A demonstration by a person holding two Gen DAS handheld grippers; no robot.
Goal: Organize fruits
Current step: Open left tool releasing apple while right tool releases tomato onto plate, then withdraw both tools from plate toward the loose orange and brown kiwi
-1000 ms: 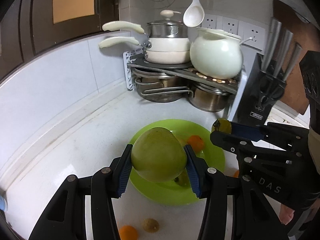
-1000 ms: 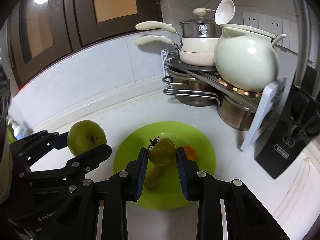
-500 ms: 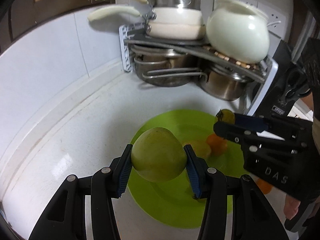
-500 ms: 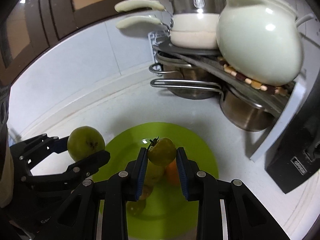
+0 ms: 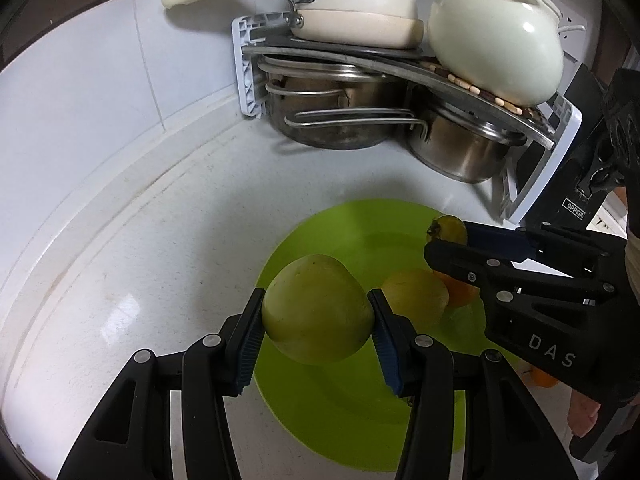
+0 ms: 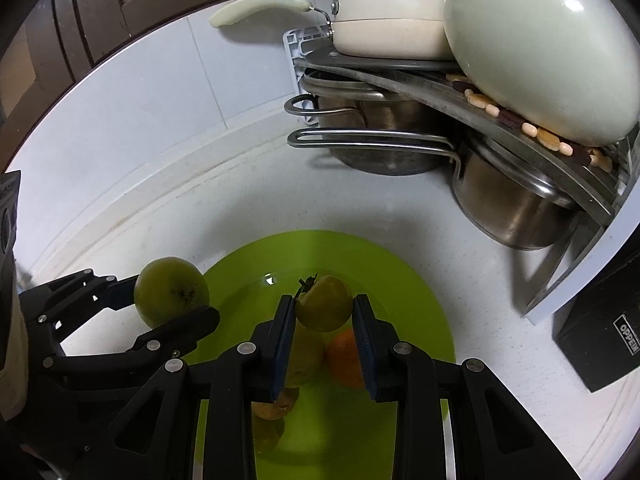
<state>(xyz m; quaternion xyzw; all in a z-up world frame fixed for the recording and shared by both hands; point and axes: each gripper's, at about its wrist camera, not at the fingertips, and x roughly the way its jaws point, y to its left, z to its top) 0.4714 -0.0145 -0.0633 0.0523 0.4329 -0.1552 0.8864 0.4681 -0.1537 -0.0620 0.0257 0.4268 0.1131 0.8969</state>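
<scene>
My left gripper (image 5: 317,322) is shut on a large green apple (image 5: 316,312) and holds it over the left part of the lime-green plate (image 5: 352,408). It also shows in the right wrist view (image 6: 170,296). My right gripper (image 6: 323,316) is shut on a small green-yellow fruit with a dark stem (image 6: 323,308), held above the plate (image 6: 416,300). On the plate lie a yellow fruit (image 5: 416,294) and an orange (image 6: 346,354), with more small fruit under my right fingers.
A corner rack (image 5: 400,60) with steel pots, cream pans and a big white pot (image 5: 496,36) stands behind the plate. A black knife block (image 6: 600,340) is at the right. An orange (image 5: 542,378) lies on the white counter beside the plate.
Both grippers have moved forward and lower toward the plate with their fruit still held. The rack and pots loom larger and higher in both views.
</scene>
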